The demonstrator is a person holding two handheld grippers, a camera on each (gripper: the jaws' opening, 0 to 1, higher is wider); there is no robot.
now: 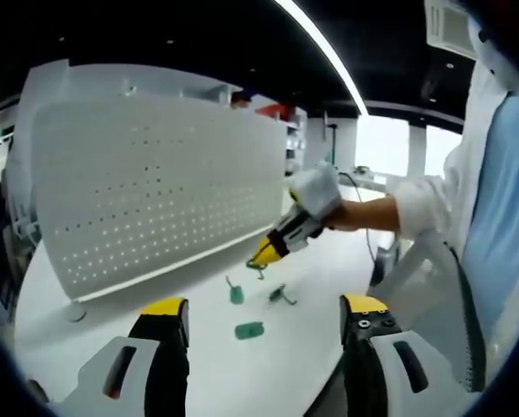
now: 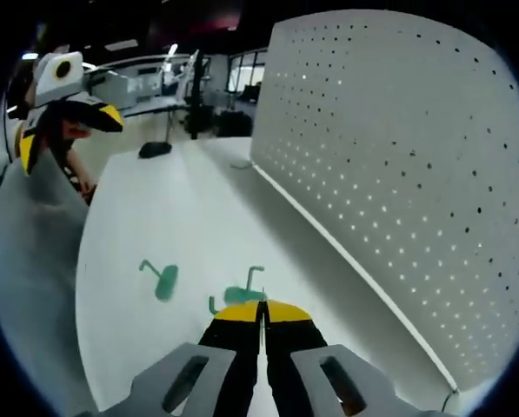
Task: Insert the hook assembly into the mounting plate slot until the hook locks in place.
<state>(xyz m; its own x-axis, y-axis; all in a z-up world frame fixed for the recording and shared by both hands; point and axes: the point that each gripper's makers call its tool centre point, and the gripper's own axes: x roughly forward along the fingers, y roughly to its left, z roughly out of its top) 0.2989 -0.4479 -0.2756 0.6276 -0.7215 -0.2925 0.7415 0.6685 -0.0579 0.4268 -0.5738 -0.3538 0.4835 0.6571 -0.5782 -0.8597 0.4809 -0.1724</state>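
A white perforated mounting plate [image 1: 155, 191] [image 2: 398, 174] stands upright on the white table. In the right gripper view my right gripper [image 2: 261, 313] is shut, with a green hook [image 2: 240, 294] pinched at its yellow tips, low over the table. The left gripper view shows that right gripper [image 1: 272, 248] in a gloved hand, with the hook [image 1: 257, 268] at its tip near the plate's lower edge. My left gripper [image 1: 263, 308] stands open and holds nothing, well back from the plate. It also shows far off in the right gripper view [image 2: 68, 113].
Loose green hooks [image 1: 235, 293] [image 1: 281, 295] [image 1: 249, 330] lie on the white table [image 1: 198, 373] between my left gripper and the plate; one [image 2: 162, 280] lies left of my right gripper. A person's sleeve [image 1: 433, 204] reaches in from the right. A dark object [image 2: 155, 149] sits at the table's far end.
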